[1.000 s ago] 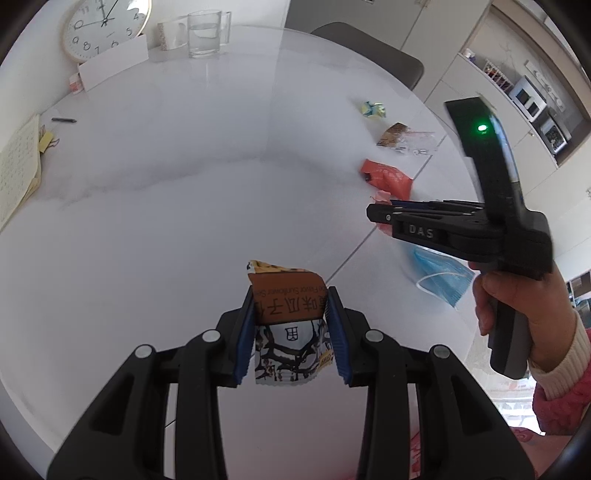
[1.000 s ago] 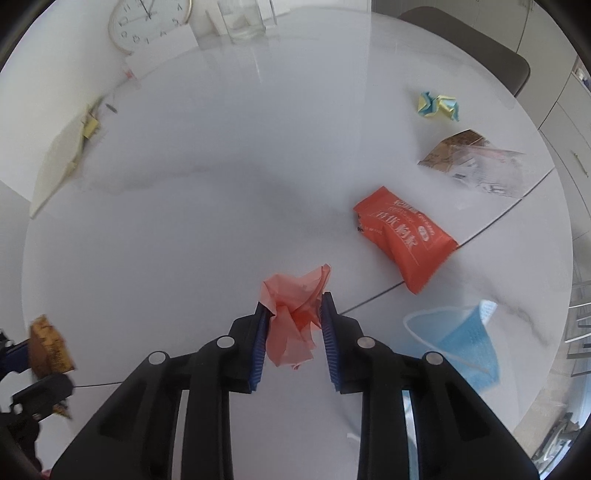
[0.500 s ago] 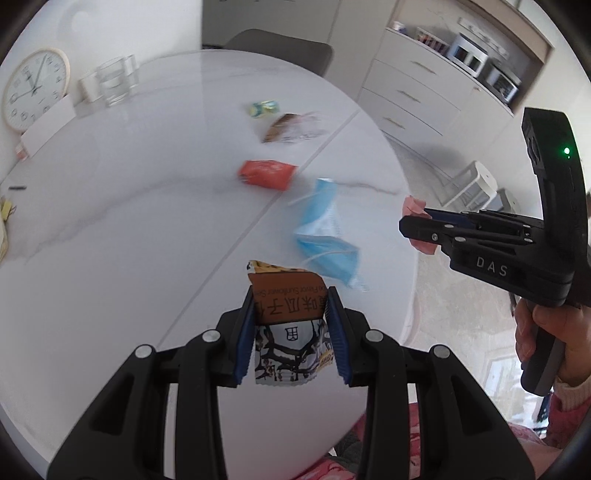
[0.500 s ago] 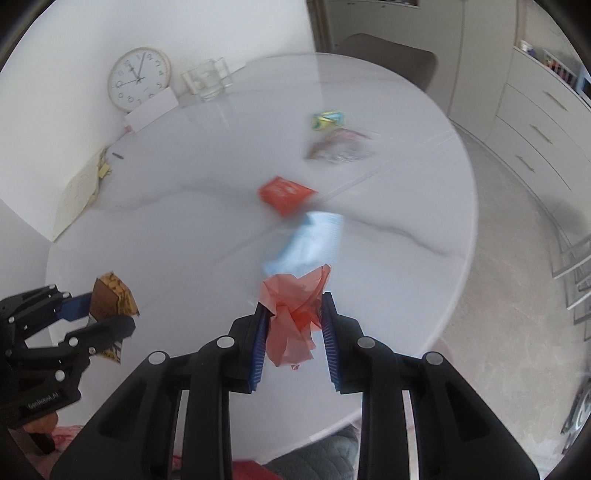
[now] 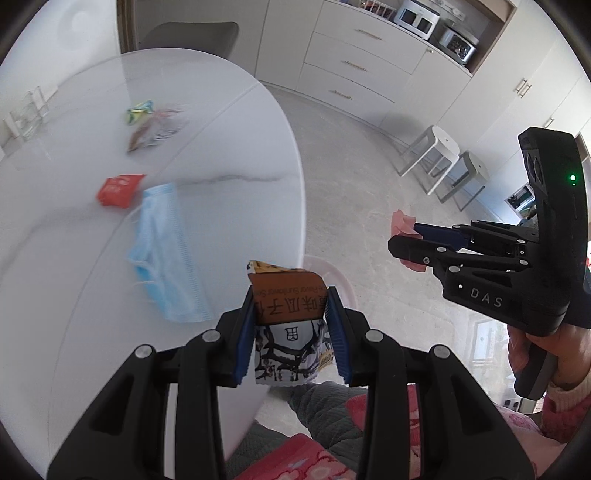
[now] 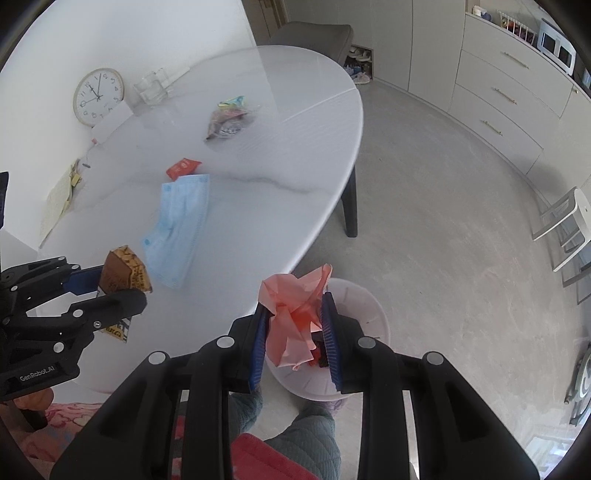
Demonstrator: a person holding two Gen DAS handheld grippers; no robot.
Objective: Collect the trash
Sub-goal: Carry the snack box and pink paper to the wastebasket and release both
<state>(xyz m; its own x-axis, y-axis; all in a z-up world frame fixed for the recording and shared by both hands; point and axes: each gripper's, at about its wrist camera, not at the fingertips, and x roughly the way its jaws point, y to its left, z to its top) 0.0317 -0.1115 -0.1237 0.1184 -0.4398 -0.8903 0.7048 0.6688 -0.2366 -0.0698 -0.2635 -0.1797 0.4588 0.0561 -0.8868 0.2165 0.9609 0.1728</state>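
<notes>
My left gripper (image 5: 291, 301) is shut on a brown and white snack wrapper (image 5: 286, 321), held over the near edge of the white oval table (image 5: 236, 155). My right gripper (image 6: 294, 304) is shut on a crumpled pink plastic scrap (image 6: 293, 314), hanging above a white waste bin (image 6: 364, 306) on the floor beside the table. In the left wrist view the right gripper (image 5: 404, 234) shows at the right with the pink scrap (image 5: 400, 223). On the table lie a blue face mask (image 6: 177, 230), a red packet (image 6: 183, 167), a clear crinkled wrapper (image 6: 227, 123) and a yellow-green candy wrapper (image 6: 231, 101).
A clock (image 6: 98, 96) and a glass jug (image 6: 149, 88) stand at the table's far end, with papers (image 6: 59, 201) at its left edge. A chair (image 6: 314, 35) sits behind the table. Drawers (image 6: 506, 96) and white stools (image 6: 569, 225) line the right side. The person's quilted legs (image 6: 306, 439) are below.
Both grippers have swung right from over the table's middle to its near right edge, each still holding its piece. The bin has come into view under the right gripper.
</notes>
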